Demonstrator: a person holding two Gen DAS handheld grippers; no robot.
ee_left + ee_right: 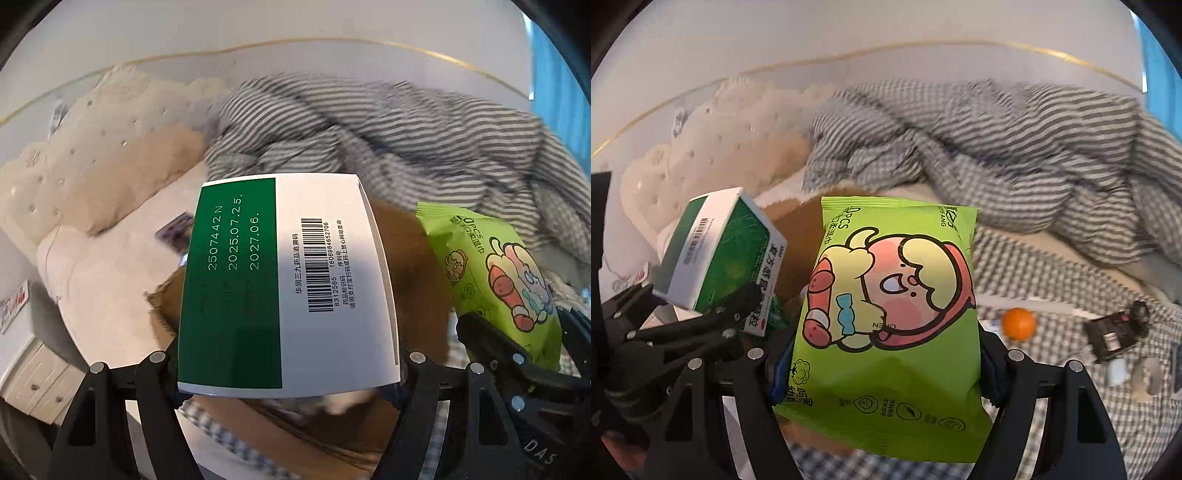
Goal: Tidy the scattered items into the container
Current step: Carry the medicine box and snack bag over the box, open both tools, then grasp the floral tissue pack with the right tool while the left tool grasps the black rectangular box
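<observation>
Left gripper (288, 373): closed on 1 green-and-white medicine box (284, 284); 2 black fingers press its 2 sides, box held up w/ barcode face toward the cam.
Right gripper (886, 369): closed on 1 lime-green wipes pack (894, 325) w/ cartoon print; fingers squeeze its 2 edges, pack held up.
Both held items: side by side, box on the left, pack on the right, above 1 brown cardboard box (406, 266) w/ open flaps; can't tell if either touches it.
Bed sheet (1052, 288): grey-white check, under everything.
Blanket (1015, 155): 1 striped grey-white heap, bunched behind the cardboard box.
Headboard (74, 155): 1 cream tufted panel, far left.
Loose on sheet, right wrist view: 1 orange ball (1018, 323), 1 black device (1115, 332) beside it, approx. 2 small white things (1145, 376) nearer the edge, too blurred to name.
Left wrist view, far left: 1 nightstand (40, 384) w/ 2 drawer fronts.
</observation>
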